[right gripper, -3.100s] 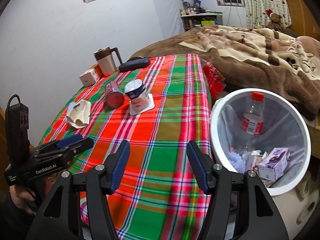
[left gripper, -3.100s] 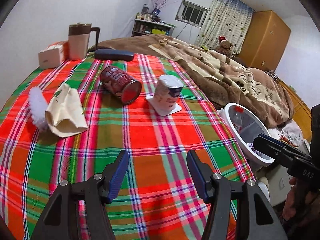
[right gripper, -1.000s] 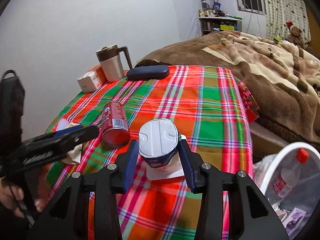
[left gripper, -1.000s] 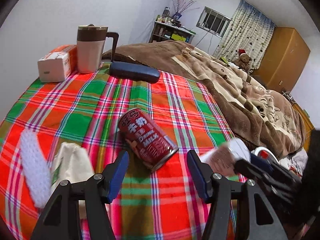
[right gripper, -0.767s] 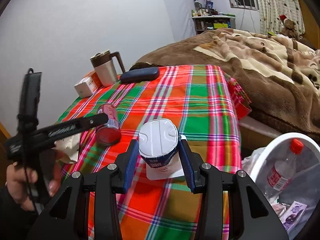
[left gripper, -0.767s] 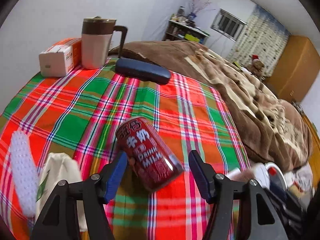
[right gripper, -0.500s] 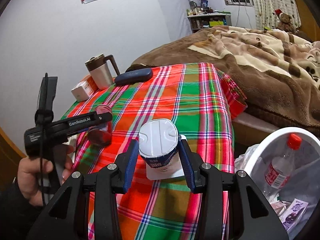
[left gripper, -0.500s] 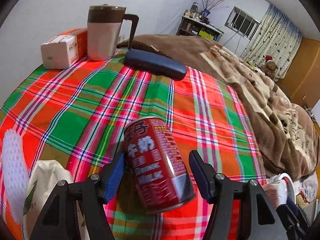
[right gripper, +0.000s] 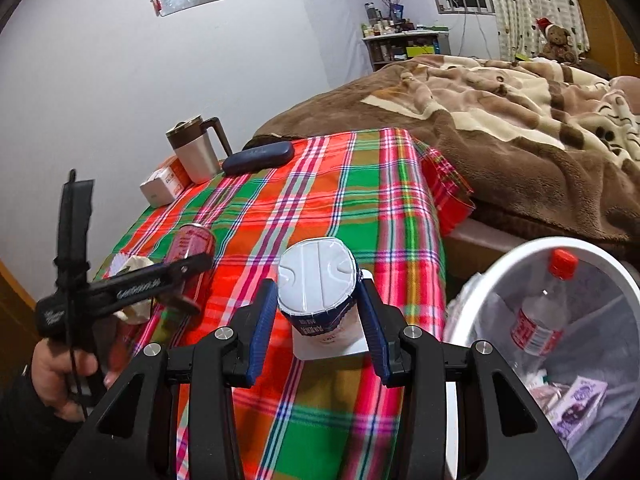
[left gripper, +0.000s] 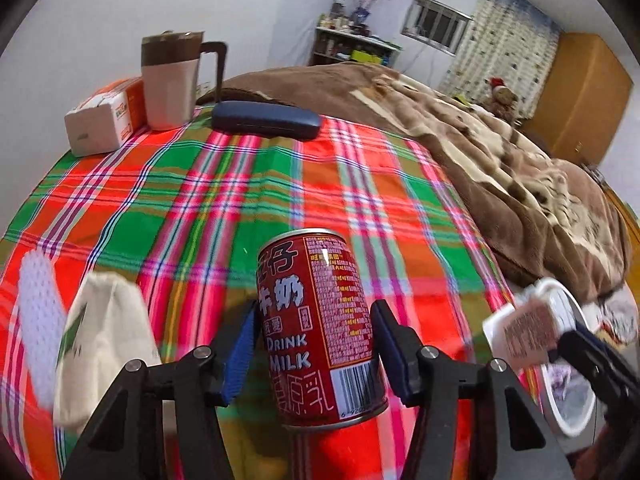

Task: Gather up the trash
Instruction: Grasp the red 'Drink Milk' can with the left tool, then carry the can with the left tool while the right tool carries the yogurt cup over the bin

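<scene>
So the left hand-held gripper (left gripper: pixel 312 350) is now closing around the red milk can (left gripper: pixel 320 328), while the right hand-held gripper (right gripper: pixel 318 312) stays clamped on the yogurt cup (right gripper: pixel 318 286) near the bin (right gripper: pixel 600 252).

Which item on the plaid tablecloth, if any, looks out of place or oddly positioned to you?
The red milk can lies on its side rather than upright, between the left gripper's closing jaws. The mug and tissue box stand normally.

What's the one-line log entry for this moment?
left gripper: closing around red milk can | right gripper: shut on white yogurt cup | trash bin: beside table, cup not yet dropped
</scene>
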A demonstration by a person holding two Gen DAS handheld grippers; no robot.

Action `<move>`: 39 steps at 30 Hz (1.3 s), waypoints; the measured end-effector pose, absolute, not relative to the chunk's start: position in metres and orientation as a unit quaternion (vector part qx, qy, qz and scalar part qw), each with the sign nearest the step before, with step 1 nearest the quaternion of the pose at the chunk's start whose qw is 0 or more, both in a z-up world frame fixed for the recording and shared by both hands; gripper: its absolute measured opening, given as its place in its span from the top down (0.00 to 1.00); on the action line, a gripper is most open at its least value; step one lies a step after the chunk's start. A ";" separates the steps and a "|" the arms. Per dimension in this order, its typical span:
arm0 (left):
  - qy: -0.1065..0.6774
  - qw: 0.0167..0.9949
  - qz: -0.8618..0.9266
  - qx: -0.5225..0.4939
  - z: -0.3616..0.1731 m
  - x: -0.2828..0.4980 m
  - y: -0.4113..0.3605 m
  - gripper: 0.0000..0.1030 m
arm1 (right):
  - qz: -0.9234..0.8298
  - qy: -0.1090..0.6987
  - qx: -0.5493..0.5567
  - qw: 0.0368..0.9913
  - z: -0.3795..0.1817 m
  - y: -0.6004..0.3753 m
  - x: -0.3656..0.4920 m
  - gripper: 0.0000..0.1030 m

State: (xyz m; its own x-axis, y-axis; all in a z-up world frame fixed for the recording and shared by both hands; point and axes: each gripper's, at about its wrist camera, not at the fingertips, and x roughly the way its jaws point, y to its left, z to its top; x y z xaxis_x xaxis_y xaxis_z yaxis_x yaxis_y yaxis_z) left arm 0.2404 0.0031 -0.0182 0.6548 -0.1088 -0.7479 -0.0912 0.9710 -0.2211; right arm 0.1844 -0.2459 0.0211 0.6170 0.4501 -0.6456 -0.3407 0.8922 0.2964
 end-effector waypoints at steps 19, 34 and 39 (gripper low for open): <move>0.396 0.911 -0.080 -0.084 0.008 0.142 -0.048 0.48 | 0.194 0.367 0.084 0.906 0.033 -0.277 0.130 0.58; 0.389 0.910 -0.131 -0.059 0.020 0.138 -0.095 0.48 | 0.153 0.352 0.106 0.917 0.036 -0.318 0.116 0.58; 0.387 0.907 -0.157 -0.049 0.023 0.145 -0.119 0.48 | 0.126 0.349 0.118 0.921 0.035 -0.341 0.114 0.58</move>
